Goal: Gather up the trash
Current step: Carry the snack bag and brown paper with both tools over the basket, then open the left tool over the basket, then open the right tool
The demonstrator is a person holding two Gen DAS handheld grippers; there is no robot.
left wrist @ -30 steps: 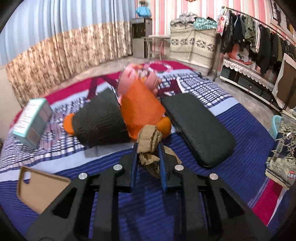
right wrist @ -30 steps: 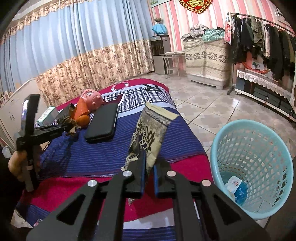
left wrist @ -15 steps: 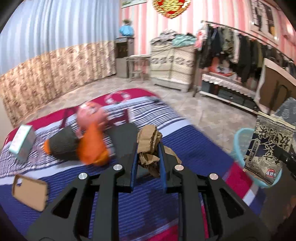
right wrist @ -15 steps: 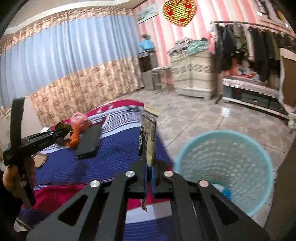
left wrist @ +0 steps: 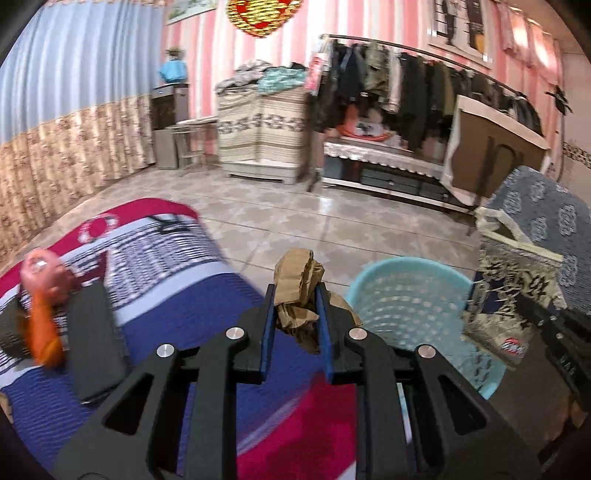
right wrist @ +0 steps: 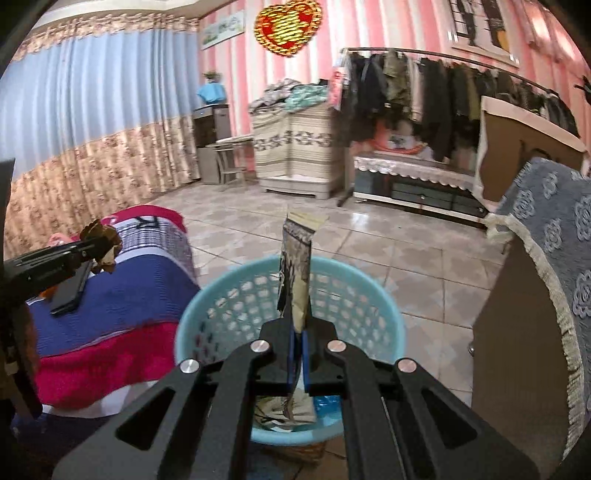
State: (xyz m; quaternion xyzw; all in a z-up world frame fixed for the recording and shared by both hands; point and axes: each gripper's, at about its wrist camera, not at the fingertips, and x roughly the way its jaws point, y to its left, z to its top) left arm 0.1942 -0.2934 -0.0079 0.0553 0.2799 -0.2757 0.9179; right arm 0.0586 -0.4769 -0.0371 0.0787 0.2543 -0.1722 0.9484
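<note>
Your right gripper [right wrist: 298,334] pinches the snack wrapper [right wrist: 295,273] over the blue basket [right wrist: 384,310], but your left gripper [left wrist: 295,314], clamping crumpled brown paper [left wrist: 297,275], sits short of the basket's rim, so releasing now drops it outside.

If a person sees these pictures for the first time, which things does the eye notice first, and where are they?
First comes the light blue basket on the tiled floor beside the bed, with the right gripper holding a flat patterned wrapper upright above it. Next, the left gripper clamps a crumpled brown paper over the striped bedspread. High on the pink striped wall hangs a red and gold heart.
</note>
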